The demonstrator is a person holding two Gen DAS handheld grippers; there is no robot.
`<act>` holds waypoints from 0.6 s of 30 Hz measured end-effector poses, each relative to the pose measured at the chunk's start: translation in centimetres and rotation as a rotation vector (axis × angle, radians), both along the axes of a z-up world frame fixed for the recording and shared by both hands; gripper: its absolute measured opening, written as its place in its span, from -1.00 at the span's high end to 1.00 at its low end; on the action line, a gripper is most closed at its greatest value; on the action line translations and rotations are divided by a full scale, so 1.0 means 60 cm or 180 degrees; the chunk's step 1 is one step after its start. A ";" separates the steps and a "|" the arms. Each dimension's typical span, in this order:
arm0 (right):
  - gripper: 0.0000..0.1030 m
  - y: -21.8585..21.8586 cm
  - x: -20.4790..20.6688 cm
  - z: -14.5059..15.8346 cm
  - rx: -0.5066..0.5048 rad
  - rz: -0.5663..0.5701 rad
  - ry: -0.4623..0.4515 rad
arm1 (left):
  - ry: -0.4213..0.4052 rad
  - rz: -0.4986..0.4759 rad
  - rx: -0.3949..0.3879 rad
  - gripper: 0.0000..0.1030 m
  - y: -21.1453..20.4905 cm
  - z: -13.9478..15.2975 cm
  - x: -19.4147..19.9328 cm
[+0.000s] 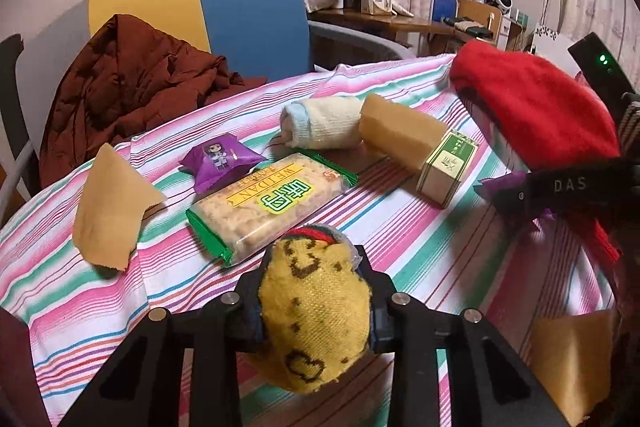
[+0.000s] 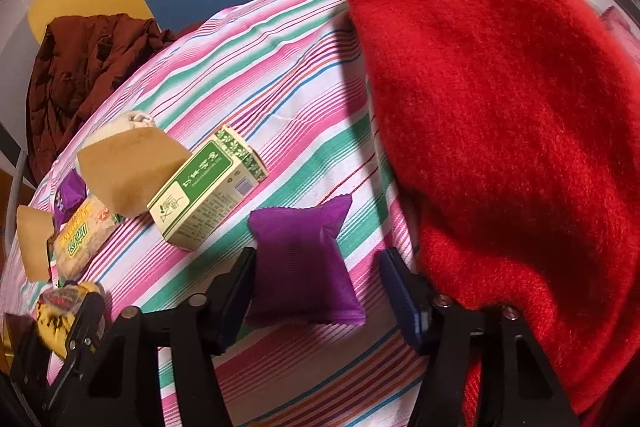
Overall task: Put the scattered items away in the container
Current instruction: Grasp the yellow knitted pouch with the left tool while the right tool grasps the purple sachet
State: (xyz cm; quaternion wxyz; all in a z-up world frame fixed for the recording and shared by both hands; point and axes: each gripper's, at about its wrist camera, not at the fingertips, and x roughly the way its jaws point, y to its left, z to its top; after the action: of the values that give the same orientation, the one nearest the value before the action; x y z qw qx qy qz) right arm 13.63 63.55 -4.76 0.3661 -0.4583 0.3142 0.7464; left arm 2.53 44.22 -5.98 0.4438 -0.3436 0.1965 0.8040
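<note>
My left gripper [image 1: 316, 311] is shut on a rolled yellow sock [image 1: 314, 311] and holds it above the striped tablecloth [image 1: 400, 227]. In the right wrist view my right gripper [image 2: 316, 291] is open around a purple snack packet [image 2: 304, 263] that lies on the cloth. A big red knitted hat [image 2: 500, 107] lies right of it, against the right finger. A green and cream box [image 1: 446, 167], a cracker pack [image 1: 268, 203], a second purple packet [image 1: 220, 161], a cream rolled sock [image 1: 320, 121] and tan blocks [image 1: 400, 133] are scattered on the table.
A blue and yellow chair [image 1: 208, 7] with a brown jacket [image 1: 128, 87] stands behind the table. A tan flap [image 1: 108, 203] stands at the left and another tan piece [image 1: 572, 359] at the lower right. A cluttered desk [image 1: 400, 21] is at the back.
</note>
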 end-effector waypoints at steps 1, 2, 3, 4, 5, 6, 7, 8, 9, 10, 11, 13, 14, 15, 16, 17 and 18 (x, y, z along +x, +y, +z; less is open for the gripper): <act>-0.16 0.001 0.001 0.001 0.0002 -0.0007 0.0009 | -0.0011 0.0017 0.0020 0.35 -0.004 0.000 -0.002; -0.12 0.000 0.001 0.000 0.0002 -0.0018 0.0016 | -0.0019 0.0033 0.0041 0.35 -0.006 0.001 -0.003; -0.10 0.002 0.002 0.001 -0.0002 -0.0031 0.0028 | -0.0035 0.0051 0.0073 0.35 -0.011 0.003 -0.006; -0.07 0.002 0.005 0.001 -0.0008 -0.0044 0.0043 | -0.0056 0.0075 0.0101 0.36 -0.016 0.003 -0.008; -0.02 0.002 0.008 0.002 -0.0015 -0.0064 0.0061 | -0.0073 0.0090 0.0122 0.36 -0.019 0.003 -0.010; 0.01 0.004 0.010 0.002 -0.0021 -0.0076 0.0074 | -0.0096 0.0108 0.0158 0.36 -0.025 0.004 -0.011; 0.04 0.006 0.014 0.003 -0.0036 -0.0105 0.0105 | -0.0115 0.0123 0.0189 0.36 -0.030 0.004 -0.012; 0.05 0.008 0.018 0.003 -0.0056 -0.0126 0.0139 | -0.0135 0.0136 0.0213 0.36 -0.035 0.004 -0.012; 0.05 0.009 0.021 0.003 -0.0072 -0.0141 0.0163 | -0.0153 0.0144 0.0238 0.36 -0.040 0.004 -0.012; 0.05 0.009 0.021 0.003 -0.0078 -0.0147 0.0174 | -0.0162 0.0149 0.0255 0.36 -0.043 0.003 -0.011; 0.05 0.009 0.022 0.004 -0.0080 -0.0150 0.0181 | -0.0177 0.0164 0.0281 0.36 -0.049 0.003 -0.012; 0.05 0.008 0.022 0.004 -0.0082 -0.0155 0.0193 | -0.0188 0.0182 0.0314 0.37 -0.058 0.003 -0.011; 0.06 0.008 0.023 0.004 -0.0085 -0.0157 0.0200 | -0.0192 0.0194 0.0336 0.37 -0.063 0.003 -0.010; 0.08 0.008 0.023 0.005 -0.0090 -0.0163 0.0216 | -0.0200 0.0202 0.0356 0.37 -0.069 0.003 -0.009; 0.08 0.009 0.025 0.005 -0.0101 -0.0174 0.0242 | -0.0206 0.0211 0.0376 0.37 -0.073 0.004 -0.008; 0.08 0.010 0.028 0.006 -0.0121 -0.0191 0.0286 | -0.0217 0.0219 0.0405 0.37 -0.079 0.004 -0.008; 0.08 0.011 0.029 0.006 -0.0138 -0.0205 0.0323 | -0.0227 0.0231 0.0423 0.37 -0.085 0.004 -0.007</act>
State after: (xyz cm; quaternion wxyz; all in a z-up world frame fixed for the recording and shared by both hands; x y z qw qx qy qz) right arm 15.37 64.21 -4.39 0.3635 -0.4174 0.3630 0.7496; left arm 2.09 39.13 -5.74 0.4430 -0.3487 0.1142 0.8180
